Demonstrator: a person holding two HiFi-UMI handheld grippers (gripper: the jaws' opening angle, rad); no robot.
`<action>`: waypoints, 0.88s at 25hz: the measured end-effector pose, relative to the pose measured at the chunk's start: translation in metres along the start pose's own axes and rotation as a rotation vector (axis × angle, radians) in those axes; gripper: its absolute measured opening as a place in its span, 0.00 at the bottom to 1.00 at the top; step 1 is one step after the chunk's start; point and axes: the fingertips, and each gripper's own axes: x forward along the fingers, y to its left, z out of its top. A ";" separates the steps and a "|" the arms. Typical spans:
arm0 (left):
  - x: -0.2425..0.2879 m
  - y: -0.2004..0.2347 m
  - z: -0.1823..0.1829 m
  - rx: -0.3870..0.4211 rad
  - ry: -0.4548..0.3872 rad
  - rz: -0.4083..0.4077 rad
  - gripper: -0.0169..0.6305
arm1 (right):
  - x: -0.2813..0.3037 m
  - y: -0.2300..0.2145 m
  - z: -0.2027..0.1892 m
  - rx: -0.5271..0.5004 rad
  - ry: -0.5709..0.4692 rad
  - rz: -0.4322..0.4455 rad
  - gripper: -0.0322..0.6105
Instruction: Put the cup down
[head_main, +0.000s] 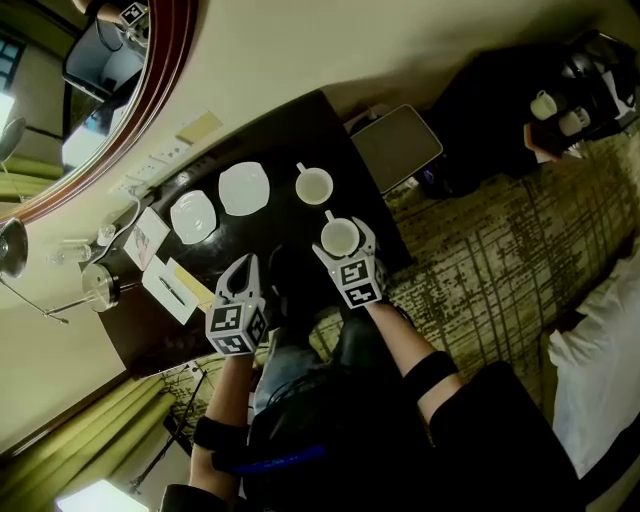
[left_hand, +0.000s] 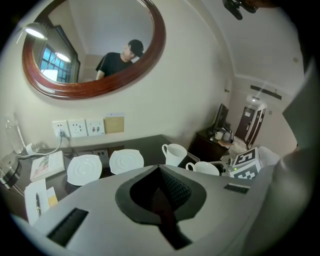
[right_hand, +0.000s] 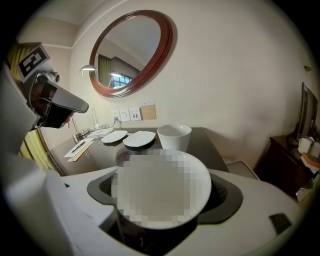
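A white cup (head_main: 340, 237) sits between the wide-set jaws of my right gripper (head_main: 344, 246), just above the near right part of the dark table (head_main: 290, 130); whether it touches the top I cannot tell. In the right gripper view the cup's rim (right_hand: 202, 182) fills the jaws. A second white cup (head_main: 314, 185) (right_hand: 174, 136) stands on the table just beyond it. My left gripper (head_main: 240, 290) hovers at the table's near edge, to the left of the held cup, shut and empty (left_hand: 161, 190).
Two white saucers (head_main: 244, 188) (head_main: 194, 216) lie left of the standing cup. A notepad with a pen (head_main: 172, 290) and a metal pot (head_main: 100, 285) are at the table's left end. A grey tray (head_main: 397, 145) rests beside the table's right end, wall sockets (left_hand: 77, 127) behind.
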 end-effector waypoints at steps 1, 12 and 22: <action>0.000 -0.001 -0.001 0.002 0.002 0.000 0.03 | 0.001 0.000 -0.002 0.000 0.003 0.000 0.75; -0.004 -0.006 0.004 0.036 0.004 -0.019 0.03 | 0.002 -0.002 -0.015 0.010 0.026 -0.016 0.79; -0.011 -0.011 0.014 0.042 -0.021 -0.042 0.03 | -0.013 0.000 -0.006 0.000 0.032 -0.048 0.83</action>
